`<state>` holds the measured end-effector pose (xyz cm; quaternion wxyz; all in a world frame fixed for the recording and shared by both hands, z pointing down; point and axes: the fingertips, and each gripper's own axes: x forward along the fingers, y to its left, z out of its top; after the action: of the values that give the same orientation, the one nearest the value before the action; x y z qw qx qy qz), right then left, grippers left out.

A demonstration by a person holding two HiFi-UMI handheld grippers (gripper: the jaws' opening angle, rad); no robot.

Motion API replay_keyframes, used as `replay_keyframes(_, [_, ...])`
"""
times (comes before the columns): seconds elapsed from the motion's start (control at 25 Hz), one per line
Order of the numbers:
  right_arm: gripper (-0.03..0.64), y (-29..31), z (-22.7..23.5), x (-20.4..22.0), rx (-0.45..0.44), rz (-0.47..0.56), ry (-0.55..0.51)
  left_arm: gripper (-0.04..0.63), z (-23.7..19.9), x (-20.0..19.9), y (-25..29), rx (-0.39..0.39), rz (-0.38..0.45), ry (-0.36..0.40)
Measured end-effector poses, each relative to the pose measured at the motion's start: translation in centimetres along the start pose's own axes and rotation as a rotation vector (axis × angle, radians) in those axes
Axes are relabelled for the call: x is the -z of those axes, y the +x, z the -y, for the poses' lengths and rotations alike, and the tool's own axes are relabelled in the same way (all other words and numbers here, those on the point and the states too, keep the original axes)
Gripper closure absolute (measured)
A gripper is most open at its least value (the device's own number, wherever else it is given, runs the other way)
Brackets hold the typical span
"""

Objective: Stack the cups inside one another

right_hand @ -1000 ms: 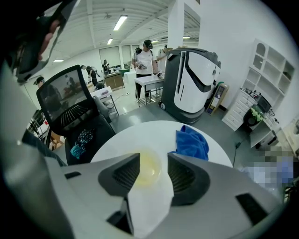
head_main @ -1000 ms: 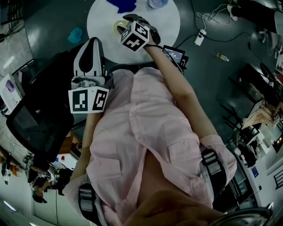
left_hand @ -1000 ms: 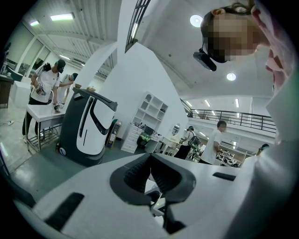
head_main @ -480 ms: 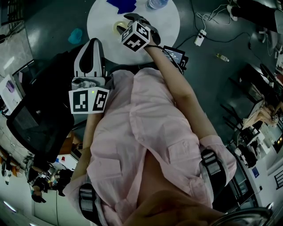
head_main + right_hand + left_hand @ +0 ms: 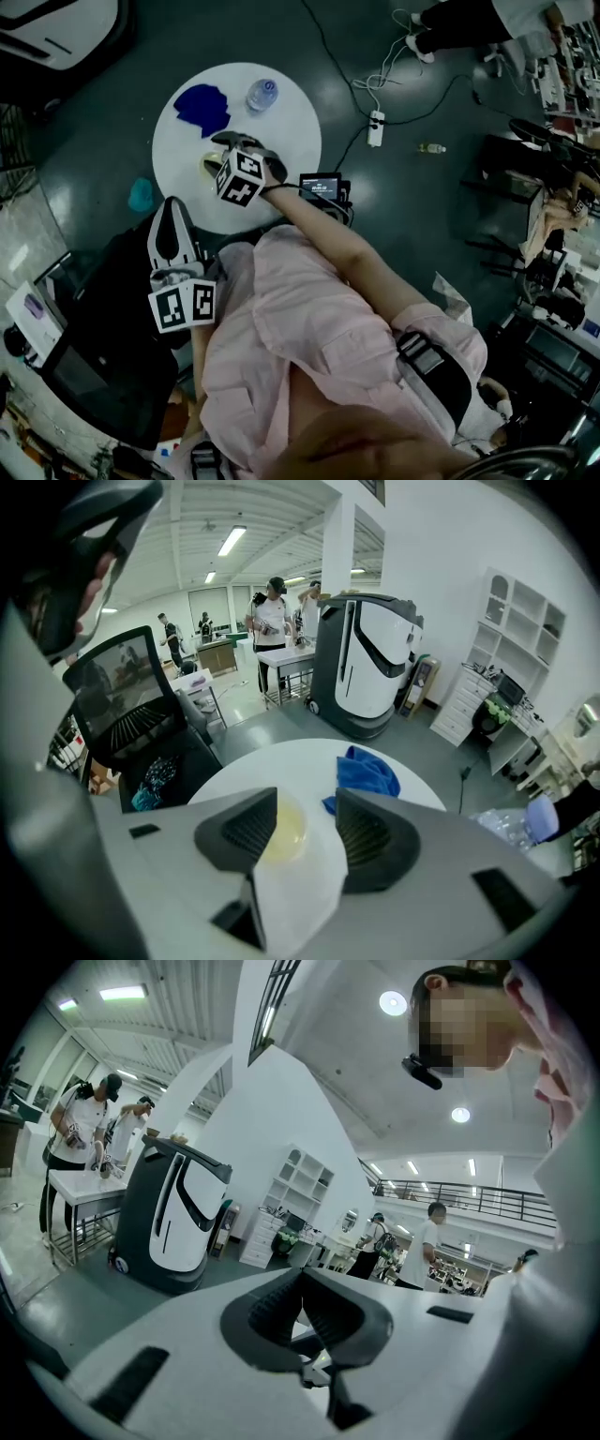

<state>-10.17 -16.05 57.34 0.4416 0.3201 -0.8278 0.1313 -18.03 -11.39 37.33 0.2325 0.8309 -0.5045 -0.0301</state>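
A pale yellow cup (image 5: 281, 832) stands upright on the round white table (image 5: 246, 761). My right gripper (image 5: 305, 822) hovers above it, open, and the cup shows in the gap between the jaws with nothing touching it. In the head view the same cup (image 5: 210, 167) sits at the table's (image 5: 291, 141) near-left side, beside the right gripper (image 5: 227, 148). My left gripper (image 5: 172, 214) is held off the table beside my body; its jaws meet with nothing between them (image 5: 300, 1283) and point away from the table. A teal cup-like thing (image 5: 141, 195) lies off the table on the left.
A blue cloth (image 5: 202, 108) and a clear water bottle (image 5: 262, 94) lie at the table's far side. A black chair (image 5: 89, 328) stands at my left. A large white-and-black machine (image 5: 370, 663) and people at a bench (image 5: 277, 630) are beyond. Cables (image 5: 375, 122) cross the floor.
The head view has pulled back and swung, so the whole table now shows. The right gripper stays over the yellow cup; the left stays by my body.
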Motion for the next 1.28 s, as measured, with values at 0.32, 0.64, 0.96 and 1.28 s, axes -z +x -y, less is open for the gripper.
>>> replay_keyframes(0.32, [0.449,-1.9,0.0,-1.8,0.016,0.074,0.021,0.577,1.0,-0.4,-0.2,0.007,0.017,0.028])
replay_keyframes(0.64, [0.56,-3.9,-0.2,-3.0,0.084,0.156,0.038,0.577,2.0,-1.0,-1.3,0.024,0.039,0.034])
replay_keyframes(0.96, [0.58,-6.9,2.1,-3.6,0.167,0.205,0.08,0.577,3.8,-1.8,-0.9,0.046,0.062,0.038])
replay_keyframes(1.28, [0.581,-8.8,1.2,-5.3,0.173,0.312,0.13,0.577,4.2,-1.7,-2.0,0.035,0.051,0.053])
